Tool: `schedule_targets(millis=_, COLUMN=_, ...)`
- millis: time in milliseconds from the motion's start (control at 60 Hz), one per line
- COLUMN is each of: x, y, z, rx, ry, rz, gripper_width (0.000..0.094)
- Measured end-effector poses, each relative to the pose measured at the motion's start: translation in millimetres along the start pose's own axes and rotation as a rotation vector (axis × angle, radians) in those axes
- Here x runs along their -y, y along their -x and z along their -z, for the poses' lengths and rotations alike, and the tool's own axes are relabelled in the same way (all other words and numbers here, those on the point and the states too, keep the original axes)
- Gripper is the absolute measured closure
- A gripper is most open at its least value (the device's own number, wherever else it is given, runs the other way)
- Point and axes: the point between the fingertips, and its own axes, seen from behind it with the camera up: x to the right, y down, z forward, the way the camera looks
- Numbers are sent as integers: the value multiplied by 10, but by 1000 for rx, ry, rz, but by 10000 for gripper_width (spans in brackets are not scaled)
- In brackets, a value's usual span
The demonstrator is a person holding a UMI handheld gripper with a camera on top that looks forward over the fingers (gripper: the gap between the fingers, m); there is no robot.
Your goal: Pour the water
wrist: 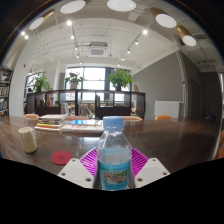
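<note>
One bottle in the grip, nothing poured yet.
The gripper [113, 172] is clamped on the capped water bottle [114, 155], held upright above the wooden table [170, 135]; a cup [28, 139] stands well off, so uncapping and pouring seemingly remain.

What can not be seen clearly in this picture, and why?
- Water bottle: its bottom is cut off in the gripper view, so its support is unknown.
- Fingers: whether both pads press the bottle is hidden by the bottle itself.
- Cup on the table: its contents are not visible from this angle.
- Items behind the bottle: too small to identify.
</note>
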Motion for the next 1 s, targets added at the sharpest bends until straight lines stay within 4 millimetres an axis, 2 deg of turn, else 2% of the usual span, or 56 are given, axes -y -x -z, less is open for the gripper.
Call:
schedule_targets(millis=83, x=2, y=-14, z=1, rx=-3, ry=-1, rz=19, gripper_width=621)
schedule_targets(millis=117, x=4, y=24, z=-18, rx=0, ry=1, rz=16, gripper_width=621)
schedule_targets(millis=133, x=-1, y=31, z=-28, rx=2, ry=4, rz=16, gripper_width=657)
schedule_targets(millis=350, x=16, y=99, z=-51, rx=9, ry=-3, rz=33, gripper_width=658)
schedule_targets(millis=417, x=69, y=194, z=-66, rx=7, ry=0, rz=74, gripper_width=656)
schedule_targets(millis=483, x=231, y=419, z=-106, rx=24, ry=-21, rz=150, gripper_width=656)
schedule_targets(millis=567, x=496, y=793, z=-185, rx=36, ry=-48, rz=312, gripper_width=655)
schedule_targets(millis=683, x=836, y=1366, z=-270, rx=45, ry=-109, rz=612, gripper_width=658)
schedule_targets(millis=750, x=959, y=1692, z=-346, rx=38, ry=-138, rz=809, gripper_width=659)
schedule_targets(millis=800, x=1015, y=1945, z=-428, rx=44, ry=-172, rz=952, gripper_width=658)
schedule_targets(millis=883, x=1091, y=2345, z=-457, rx=33, ry=-230, rz=1200, gripper_width=657)
schedule_targets(millis=950, x=1098, y=2559, z=-505, rx=20, ry=-257, rz=1378, gripper_width=657)
schedule_targets(millis=967, x=1070, y=2583, z=-585, rx=26, ry=-265, rz=1415, gripper_width=657)
schedule_targets(millis=1000, x=1044, y=2664, z=-576, rx=30, ry=-271, rz=1481, gripper_width=657)
